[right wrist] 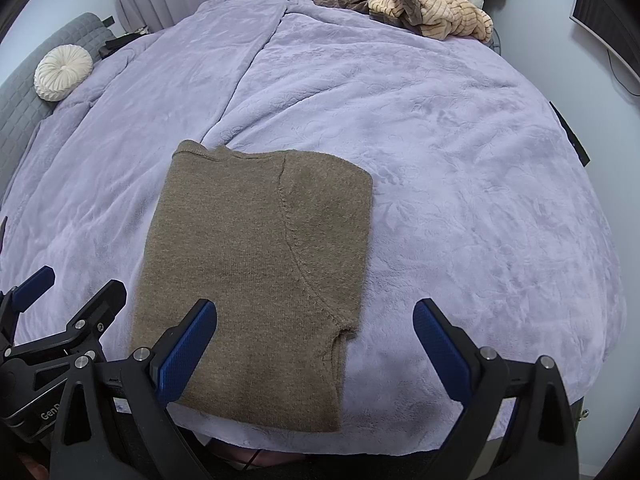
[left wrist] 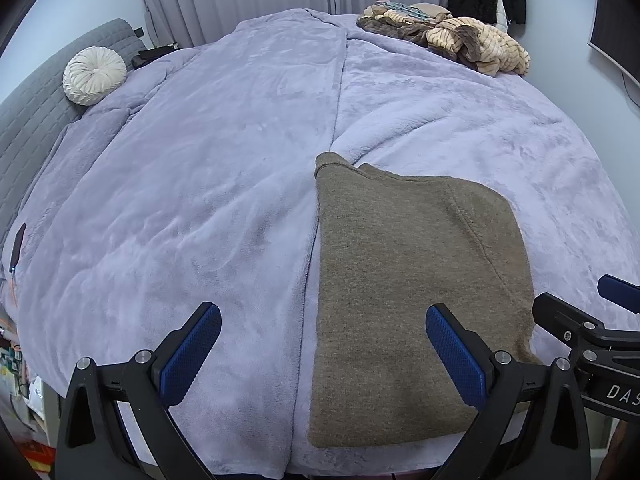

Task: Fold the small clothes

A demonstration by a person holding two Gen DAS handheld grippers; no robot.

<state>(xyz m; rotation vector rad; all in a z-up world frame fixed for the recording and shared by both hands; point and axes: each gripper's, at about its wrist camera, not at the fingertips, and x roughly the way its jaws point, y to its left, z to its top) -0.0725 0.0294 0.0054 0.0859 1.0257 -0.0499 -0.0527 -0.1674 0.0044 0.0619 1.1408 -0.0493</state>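
Observation:
A brown knit sweater (left wrist: 408, 280) (right wrist: 256, 272) lies folded into a long rectangle on the lilac blanket, its near end at the bed's front edge. My left gripper (left wrist: 322, 328) hovers open above the near end; its right finger sits over the sweater, its left finger over bare blanket. My right gripper (right wrist: 314, 324) is open too, its left finger over the sweater's near part and its right finger over blanket. Neither holds anything. Each gripper shows at the side of the other's view.
The lilac fleece blanket (left wrist: 200, 168) (right wrist: 460, 160) covers the whole bed. A heap of beige and brown striped clothes (left wrist: 460, 40) (right wrist: 424, 4) lies at the far right corner. A round white cushion (left wrist: 94, 76) (right wrist: 62, 72) rests against the grey headboard at left.

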